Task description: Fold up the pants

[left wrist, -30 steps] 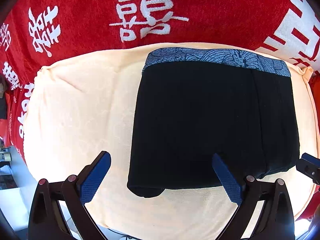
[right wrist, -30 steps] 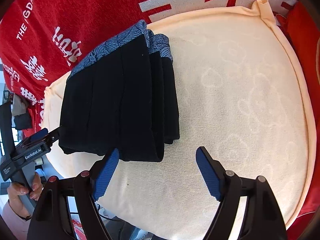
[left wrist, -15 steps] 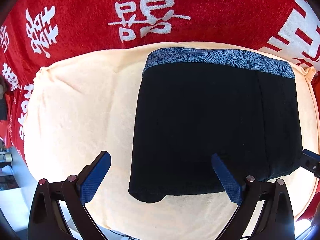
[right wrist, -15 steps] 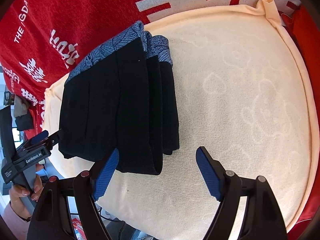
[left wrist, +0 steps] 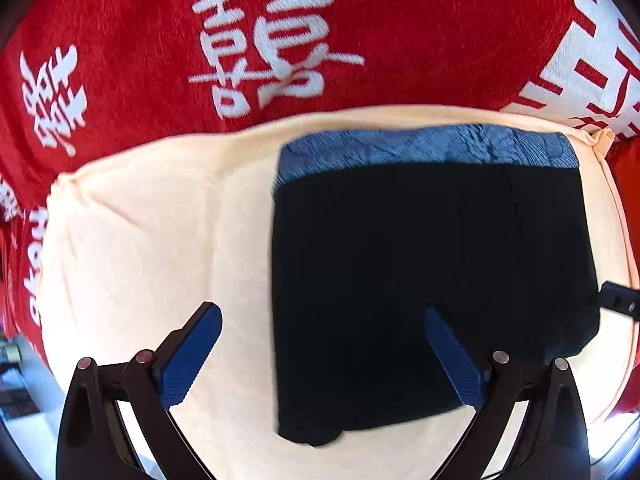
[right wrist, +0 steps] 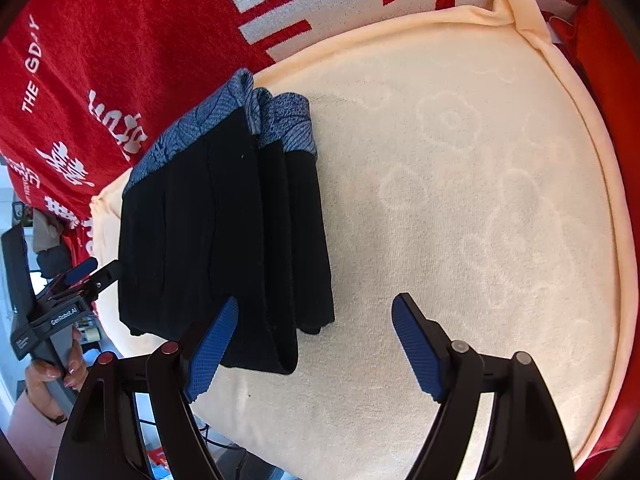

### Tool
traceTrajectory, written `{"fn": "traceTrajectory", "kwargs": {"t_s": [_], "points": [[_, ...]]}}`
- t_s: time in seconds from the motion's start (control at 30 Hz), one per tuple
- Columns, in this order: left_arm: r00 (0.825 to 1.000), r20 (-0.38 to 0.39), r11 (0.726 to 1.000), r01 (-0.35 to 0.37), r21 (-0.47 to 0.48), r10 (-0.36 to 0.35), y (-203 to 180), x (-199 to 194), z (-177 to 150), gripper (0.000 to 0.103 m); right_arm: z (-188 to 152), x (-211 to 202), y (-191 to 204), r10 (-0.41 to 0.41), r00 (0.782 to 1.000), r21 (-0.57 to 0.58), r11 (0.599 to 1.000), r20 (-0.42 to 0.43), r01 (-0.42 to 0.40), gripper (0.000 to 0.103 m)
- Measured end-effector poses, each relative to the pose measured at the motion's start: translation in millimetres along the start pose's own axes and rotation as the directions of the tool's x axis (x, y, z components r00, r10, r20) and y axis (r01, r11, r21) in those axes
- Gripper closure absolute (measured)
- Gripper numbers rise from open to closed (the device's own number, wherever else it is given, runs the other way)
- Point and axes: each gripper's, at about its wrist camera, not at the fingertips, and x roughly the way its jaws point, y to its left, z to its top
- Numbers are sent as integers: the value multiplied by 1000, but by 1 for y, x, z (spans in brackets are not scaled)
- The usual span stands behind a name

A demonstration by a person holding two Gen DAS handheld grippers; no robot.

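The black pants with a blue patterned waistband lie folded into a compact stack on a cream cushion. My left gripper hovers open above the stack's near left edge, nothing between its blue pads. In the right wrist view the same folded pants lie left of centre, layered edges facing right. My right gripper stands open over the stack's near right corner, its left pad above the cloth. The left gripper shows at the far left, held by a hand.
A red blanket with white characters covers the surface behind the cushion. Bare cream cushion spreads right of the pants. A person's hand and floor clutter show past the cushion's left edge. The right gripper's tip pokes in at the right.
Both grippers shifted slightly over the cushion; the pants sit a little farther right and lower in the left view, nearer in the right view. Jaws stay open; the pants did not move.
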Motion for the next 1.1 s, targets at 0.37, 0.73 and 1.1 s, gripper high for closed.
{"fn": "traceTrajectory", "kwargs": {"t_s": [0.37, 0.73, 1.1], "points": [[923, -88, 925, 367, -99, -375, 70, 45, 15, 2, 33, 21, -19, 299, 952, 15, 954, -58, -299, 18], [820, -81, 817, 546, -187, -567, 84, 101, 34, 2, 54, 59, -24, 462, 877, 2, 885, -130, -466, 17], [814, -1, 794, 567, -218, -581, 74, 68, 10, 42, 55, 57, -14, 394, 908, 67, 919, -144, -388, 53]]}}
